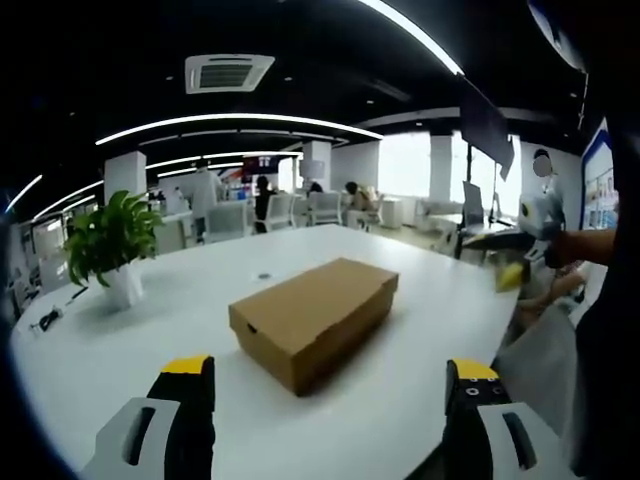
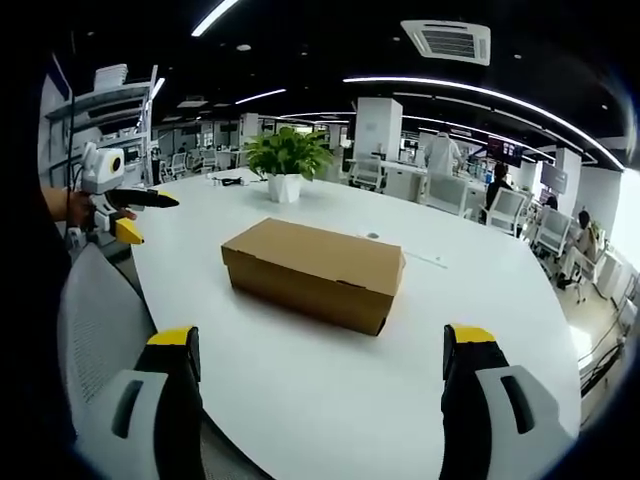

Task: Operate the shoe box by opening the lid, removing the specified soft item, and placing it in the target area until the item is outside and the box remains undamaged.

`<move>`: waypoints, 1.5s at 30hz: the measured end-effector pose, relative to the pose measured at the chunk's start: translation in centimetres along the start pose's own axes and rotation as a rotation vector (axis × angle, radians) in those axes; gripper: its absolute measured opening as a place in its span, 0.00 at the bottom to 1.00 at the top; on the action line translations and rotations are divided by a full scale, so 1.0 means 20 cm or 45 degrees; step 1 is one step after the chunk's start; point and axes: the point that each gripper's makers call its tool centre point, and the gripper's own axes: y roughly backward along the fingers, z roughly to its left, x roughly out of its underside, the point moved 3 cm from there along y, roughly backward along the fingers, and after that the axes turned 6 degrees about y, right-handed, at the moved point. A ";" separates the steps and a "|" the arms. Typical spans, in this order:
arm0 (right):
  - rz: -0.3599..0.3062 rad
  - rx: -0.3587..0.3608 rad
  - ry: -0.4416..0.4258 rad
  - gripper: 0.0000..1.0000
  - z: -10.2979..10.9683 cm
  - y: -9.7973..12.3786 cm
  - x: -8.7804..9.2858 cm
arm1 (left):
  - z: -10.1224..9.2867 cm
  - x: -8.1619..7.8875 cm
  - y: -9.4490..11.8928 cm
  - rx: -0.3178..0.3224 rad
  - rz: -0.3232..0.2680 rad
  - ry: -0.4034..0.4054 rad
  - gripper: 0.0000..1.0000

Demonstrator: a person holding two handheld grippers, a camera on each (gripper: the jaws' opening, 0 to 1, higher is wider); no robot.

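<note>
A brown cardboard shoe box (image 1: 312, 318) lies on the white table (image 1: 200, 290) with its lid closed; in the right gripper view the shoe box (image 2: 315, 272) sits mid-table, set at an angle. My left gripper (image 1: 330, 385) is open, its black jaws with yellow tips standing wide apart just short of the box. My right gripper (image 2: 325, 352) is open too, jaws wide, a little back from the box. The right gripper (image 1: 530, 245) also appears at the right of the left gripper view. The left gripper (image 2: 115, 195) shows at the left of the right gripper view.
A potted green plant (image 1: 108, 245) in a white pot stands at the table's far side, also plant (image 2: 288, 160). A small dark item (image 1: 48, 318) lies near the table edge. A grey chair back (image 2: 95, 330) is close to me. People and office chairs fill the background.
</note>
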 end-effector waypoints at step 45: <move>0.029 -0.141 0.071 0.93 -0.26 -0.13 0.01 | -0.07 0.00 -0.22 0.013 0.030 0.002 0.90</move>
